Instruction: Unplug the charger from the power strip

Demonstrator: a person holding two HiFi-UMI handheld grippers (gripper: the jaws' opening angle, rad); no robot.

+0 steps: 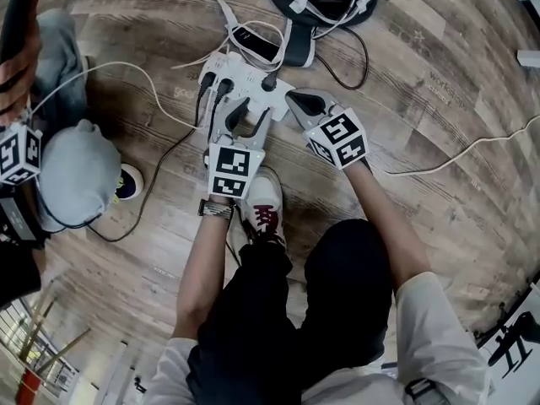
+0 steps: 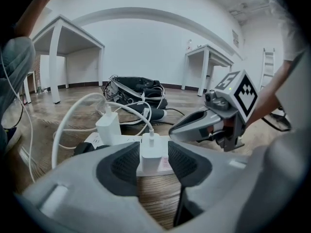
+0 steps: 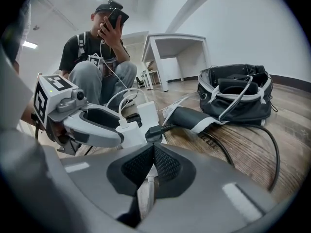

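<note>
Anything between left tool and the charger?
Nothing. Left gripper view: small white block charger stands between left tool's open jaws, plugged into white plastic power strip.

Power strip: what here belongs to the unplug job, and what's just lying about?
Job: white charger, power strip, left tool open around the charger, right tool shut.
Lying about: black bag, second charger, black plugs.
</note>
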